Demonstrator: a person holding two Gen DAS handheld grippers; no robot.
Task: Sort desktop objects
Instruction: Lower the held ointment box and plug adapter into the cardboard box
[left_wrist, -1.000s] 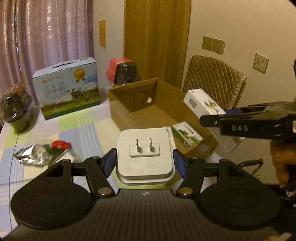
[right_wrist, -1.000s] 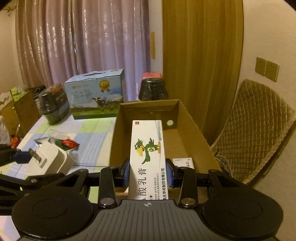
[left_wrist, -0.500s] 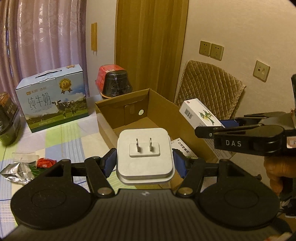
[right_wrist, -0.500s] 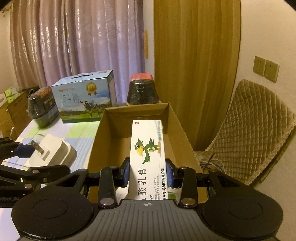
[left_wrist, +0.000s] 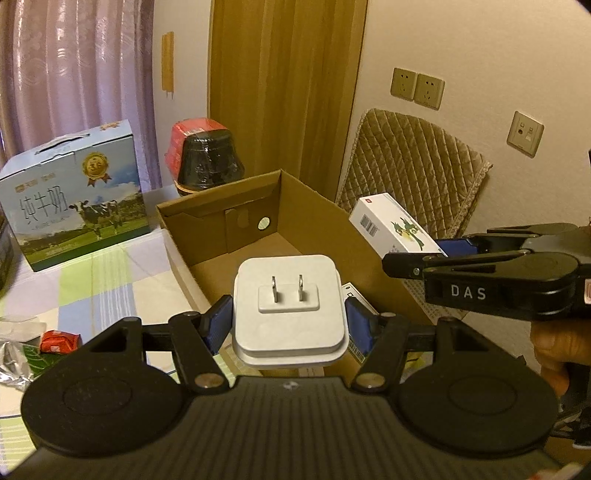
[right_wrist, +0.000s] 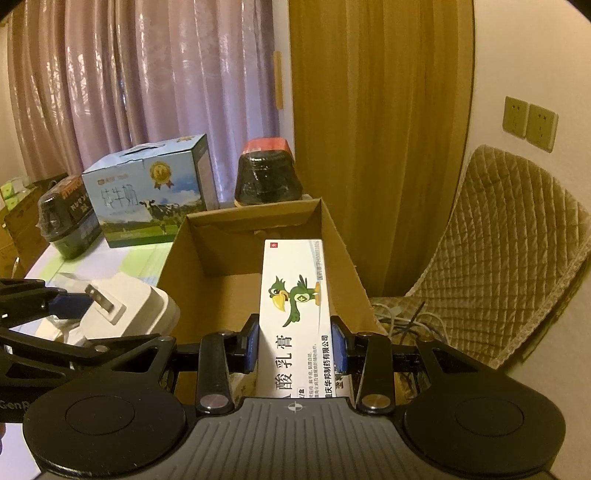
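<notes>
My left gripper (left_wrist: 290, 317) is shut on a white plug adapter (left_wrist: 290, 308), prongs facing forward, held above the near left edge of an open cardboard box (left_wrist: 314, 218). My right gripper (right_wrist: 294, 345) is shut on a white medicine carton with a green bird (right_wrist: 293, 295), held over the same box (right_wrist: 343, 251). The carton (left_wrist: 393, 225) and right gripper (left_wrist: 417, 264) show at the right of the left wrist view. The adapter (right_wrist: 127, 310) and left gripper (right_wrist: 59, 314) show at the left of the right wrist view. A small box (left_wrist: 356, 299) lies inside the cardboard box.
A blue milk carton case (left_wrist: 72, 195) and a black wrapped jar with a red lid (left_wrist: 205, 155) stand behind the box. Another wrapped jar (right_wrist: 66, 214) stands at the far left. A foil wrapper and red packet (left_wrist: 59, 339) lie on the checked tablecloth. A quilted chair (right_wrist: 498, 240) is at the right.
Both grippers have moved forward and up toward the cardboard box, still holding their objects. The box looks nearer in both views.
</notes>
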